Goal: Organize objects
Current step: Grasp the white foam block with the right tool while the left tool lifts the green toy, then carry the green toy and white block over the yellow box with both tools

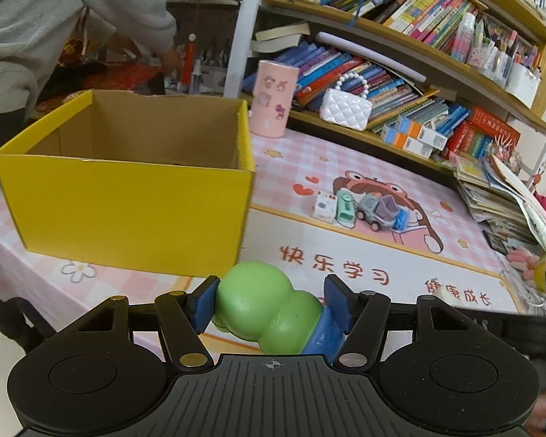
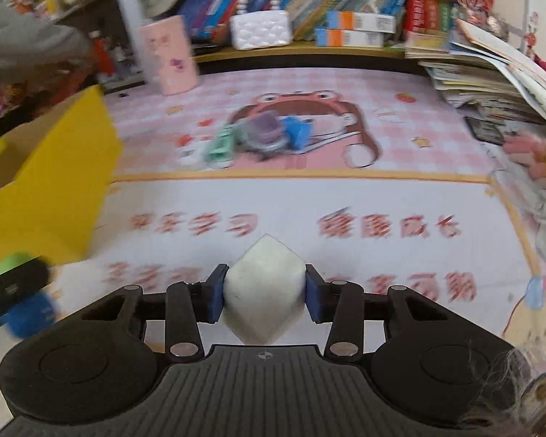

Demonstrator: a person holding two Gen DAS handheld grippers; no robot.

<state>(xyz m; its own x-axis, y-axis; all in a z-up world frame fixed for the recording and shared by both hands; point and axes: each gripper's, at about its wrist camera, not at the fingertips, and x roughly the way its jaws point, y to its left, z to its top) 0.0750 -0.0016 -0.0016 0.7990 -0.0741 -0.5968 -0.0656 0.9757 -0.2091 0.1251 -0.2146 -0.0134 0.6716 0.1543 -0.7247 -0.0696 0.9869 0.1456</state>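
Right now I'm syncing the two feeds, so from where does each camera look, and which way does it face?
Left wrist: rides the left hand-held gripper, facing across the pink printed desk mat toward the open yellow cardboard box and bookshelves; its pads clamp a green rounded toy with a blue base.
Right wrist: rides the right hand-held gripper, facing the shelf straight on, gripping a white faceted block.
Shared: box, small toy pile, pink cylindrical cup, white quilted purse.
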